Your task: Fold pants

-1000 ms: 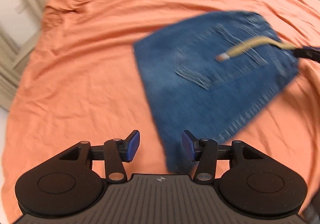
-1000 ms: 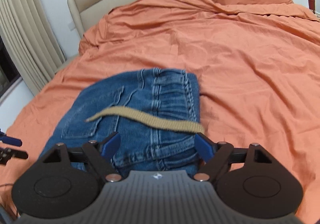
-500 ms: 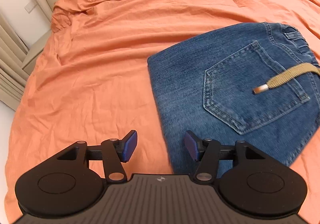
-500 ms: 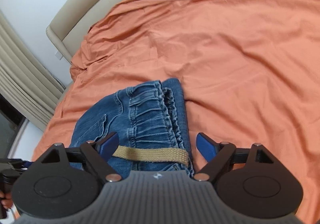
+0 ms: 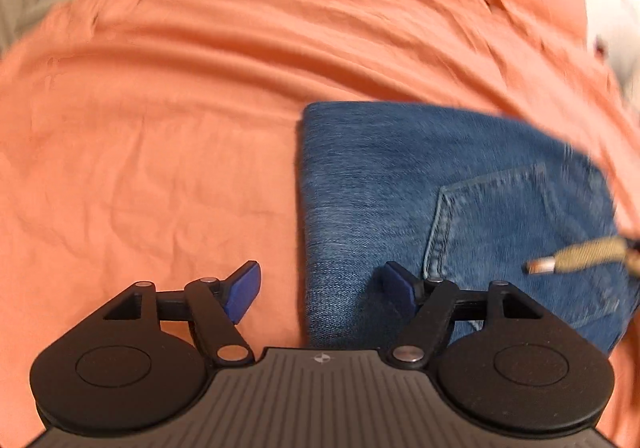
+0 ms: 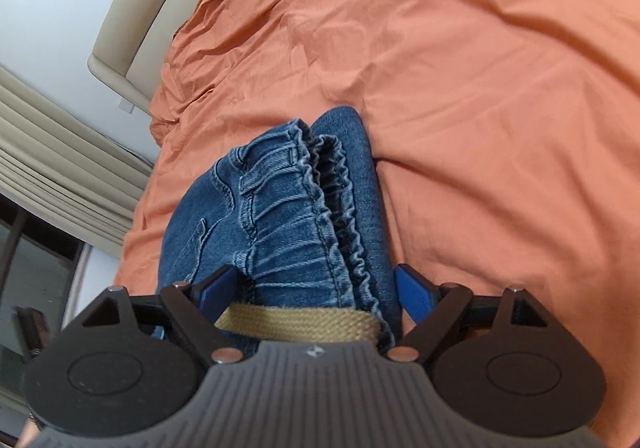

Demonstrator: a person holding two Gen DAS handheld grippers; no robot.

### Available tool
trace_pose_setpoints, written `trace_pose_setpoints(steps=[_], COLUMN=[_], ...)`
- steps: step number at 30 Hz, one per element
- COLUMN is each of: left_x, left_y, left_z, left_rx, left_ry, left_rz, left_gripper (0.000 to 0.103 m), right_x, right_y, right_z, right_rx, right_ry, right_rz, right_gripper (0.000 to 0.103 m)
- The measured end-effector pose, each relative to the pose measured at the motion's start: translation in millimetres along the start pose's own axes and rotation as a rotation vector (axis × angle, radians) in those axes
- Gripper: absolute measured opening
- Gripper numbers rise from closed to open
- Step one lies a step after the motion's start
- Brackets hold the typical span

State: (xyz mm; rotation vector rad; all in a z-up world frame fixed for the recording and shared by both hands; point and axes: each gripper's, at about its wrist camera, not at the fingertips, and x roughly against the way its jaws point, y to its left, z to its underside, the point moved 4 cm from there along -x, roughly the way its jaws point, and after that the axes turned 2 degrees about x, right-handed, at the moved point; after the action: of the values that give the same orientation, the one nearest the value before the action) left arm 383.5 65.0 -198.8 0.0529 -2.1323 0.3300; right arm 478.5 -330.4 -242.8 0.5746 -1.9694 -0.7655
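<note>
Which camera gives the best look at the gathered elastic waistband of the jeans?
The right wrist view: the waistband sits sharp and centred, its ruffled edges running toward the camera. The left wrist view is blurred and shows the jeans' flat folded panel and back pocket; the waistband cannot be made out there.

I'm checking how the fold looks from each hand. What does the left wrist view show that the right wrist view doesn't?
Only the left wrist view: the stitched back pocket and the tan drawstring's metal-tipped end. Only the right wrist view: the gathered elastic waistband, beige headboard and pleated curtain. Both: the folded blue denim pants on the orange bedsheet, each with open tongs over an edge.
</note>
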Motion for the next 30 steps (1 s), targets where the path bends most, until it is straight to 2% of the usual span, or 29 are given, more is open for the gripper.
trace_pose_setpoints(steps=[4,6,8,11,12,13,14,15,16,20,23,25,27,30], left_x=[-6.4,-10.6,-12.8,-12.3,-12.7,-14.3,-16.4,-19.1,-20.1,-19.5,-17.2,-15.7,-10.7,2.3], left_y=[20.1,26.0,28.7,33.0,33.4,34.0,34.4,33.8,33.4,25.4,18.7,15.2,9.0,-2.9], left_z=[11.1,14.0,14.0,13.4,13.5,14.3,13.2,12.8,12.5,7.9,3.5,1.4,-1.6,-3.6], left_rx=[0.161,0.196,0.201,0.227,0.242,0.256,0.271,0.283,0.281,0.285,0.292,0.280,0.262,0.210], left_ry=[-0.046,-0.054,-0.057,-0.059,-0.055,-0.045,-0.031,-0.021,-0.020,-0.013,0.008,0.021,0.020,-0.008], left_rz=[0.122,0.164,0.199,0.234,0.252,0.274,0.299,0.303,0.299,0.266,0.228,0.189,0.148,0.079], left_gripper=[0.084,0.084,0.079,0.066,0.057,0.041,0.034,0.033,0.030,0.020,0.014,0.011,0.008,0.007], right_x=[-6.0,-8.2,-9.8,-6.6,-5.3,-4.2,-1.9,-0.8,-0.2,-1.6,-6.7,-13.0,-13.5,-2.5], right_y=[-2.6,-3.9,-5.9,-7.6,-8.5,-10.7,-14.9,-20.4,-27.0,-30.2,-30.4,-31.2,-31.7,-21.7], right_z=[-4.4,-6.2,-7.8,-10.2,-11.4,-13.2,-14.2,-15.6,-15.8,-12.0,-10.5,-9.0,-9.3,-11.3], right_rx=[-0.012,-0.014,-0.024,-0.032,-0.042,-0.061,-0.092,-0.135,-0.169,-0.194,-0.198,-0.205,-0.216,-0.157], right_ry=[0.010,0.009,0.011,0.021,0.024,0.023,0.019,0.017,0.016,0.006,0.001,-0.008,-0.015,-0.035], right_rz=[-0.033,-0.048,-0.068,-0.098,-0.110,-0.124,-0.141,-0.156,-0.151,-0.166,-0.136,-0.147,-0.165,-0.166], right_gripper=[0.082,0.078,0.074,0.065,0.063,0.061,0.056,0.042,0.037,0.036,0.047,0.047,0.036,0.023])
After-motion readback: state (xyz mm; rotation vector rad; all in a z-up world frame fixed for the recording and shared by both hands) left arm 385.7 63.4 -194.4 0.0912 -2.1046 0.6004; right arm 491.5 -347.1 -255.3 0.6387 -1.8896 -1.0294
